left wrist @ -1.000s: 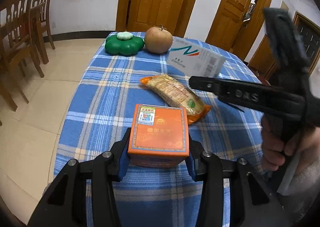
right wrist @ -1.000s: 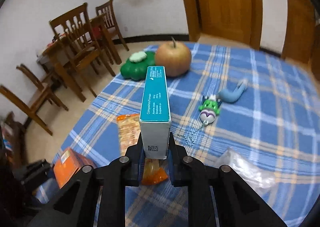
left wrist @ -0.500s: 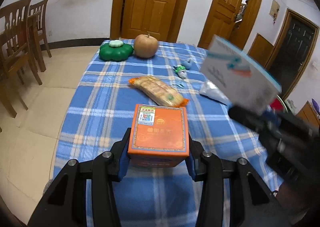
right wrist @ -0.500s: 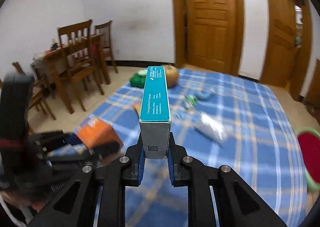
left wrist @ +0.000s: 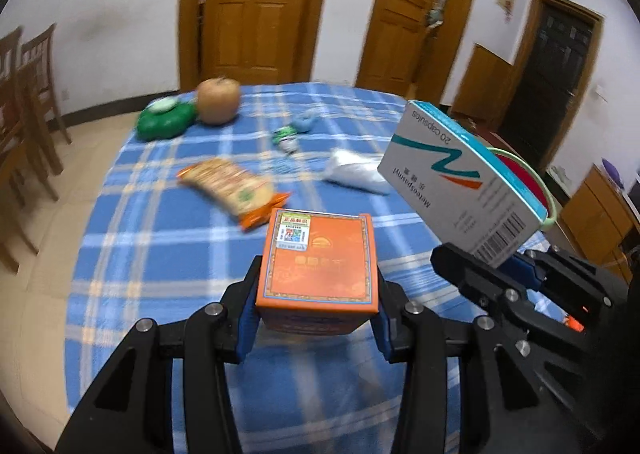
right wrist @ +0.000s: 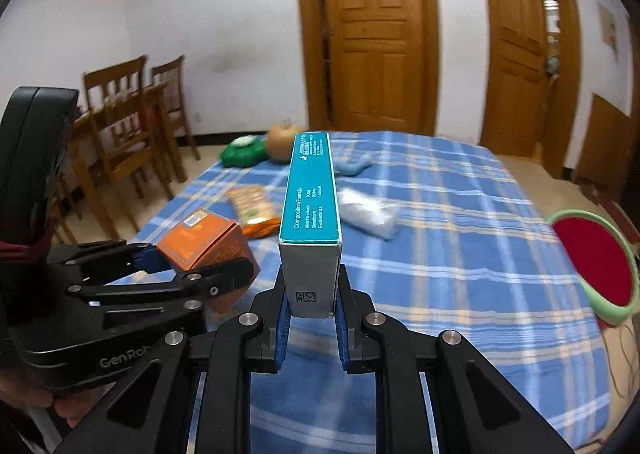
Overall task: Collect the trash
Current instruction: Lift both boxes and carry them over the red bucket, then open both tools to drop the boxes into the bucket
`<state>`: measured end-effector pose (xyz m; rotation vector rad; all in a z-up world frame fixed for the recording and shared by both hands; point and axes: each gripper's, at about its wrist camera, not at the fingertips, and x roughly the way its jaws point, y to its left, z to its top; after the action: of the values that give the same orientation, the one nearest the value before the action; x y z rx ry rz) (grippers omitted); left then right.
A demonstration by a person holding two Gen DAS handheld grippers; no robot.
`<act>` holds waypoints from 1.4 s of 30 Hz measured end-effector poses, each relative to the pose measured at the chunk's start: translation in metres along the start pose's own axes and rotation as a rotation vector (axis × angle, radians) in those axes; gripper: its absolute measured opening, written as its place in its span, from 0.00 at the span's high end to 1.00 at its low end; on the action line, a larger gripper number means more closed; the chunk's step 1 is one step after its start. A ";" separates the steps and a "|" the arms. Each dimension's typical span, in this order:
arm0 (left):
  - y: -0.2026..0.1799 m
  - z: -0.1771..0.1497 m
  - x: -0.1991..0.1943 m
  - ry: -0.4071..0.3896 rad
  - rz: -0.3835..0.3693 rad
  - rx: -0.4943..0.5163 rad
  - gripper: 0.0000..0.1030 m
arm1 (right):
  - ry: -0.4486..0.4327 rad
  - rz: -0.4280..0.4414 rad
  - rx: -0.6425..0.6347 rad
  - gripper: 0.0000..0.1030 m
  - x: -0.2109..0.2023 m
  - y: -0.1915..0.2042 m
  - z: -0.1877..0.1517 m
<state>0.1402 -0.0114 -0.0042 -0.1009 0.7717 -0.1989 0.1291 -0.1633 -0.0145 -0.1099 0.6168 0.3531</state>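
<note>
The left gripper [left wrist: 316, 328] was clamped on the orange box [left wrist: 318, 266], lifted clear of the blue plaid table [left wrist: 160, 234]. The right gripper [right wrist: 311, 320] pinched the teal medicine carton [right wrist: 314, 190] by its short end, long axis running away toward twelve o'clock, narrow teal face up. Both seemed carried, probably bound for the green-rimmed bin [right wrist: 592, 266] at three o'clock. A snack packet [left wrist: 230, 186] and clear bag [left wrist: 352, 172] lay at eleven and one o'clock in the left view.

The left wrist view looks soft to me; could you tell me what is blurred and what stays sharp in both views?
Left wrist view: the snack packet and table smear with motion, the held orange box is crisp. Right wrist view: the medicine box is sharp, the background softer.
</note>
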 end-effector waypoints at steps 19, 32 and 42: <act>-0.179 0.022 0.029 0.018 -0.349 0.352 0.55 | -0.090 -0.522 0.280 0.82 -0.136 -0.144 -0.041; -0.199 0.046 0.052 0.025 -0.323 0.336 0.55 | -0.076 -0.503 0.329 0.82 -0.119 -0.187 -0.030; -0.235 0.097 0.113 0.077 -0.324 0.339 0.55 | -0.016 -0.574 0.345 0.82 -0.062 -0.277 -0.007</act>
<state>0.2539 -0.2636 0.0262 0.1051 0.7854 -0.6410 0.1769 -0.4413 0.0155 0.0493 0.5944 -0.3078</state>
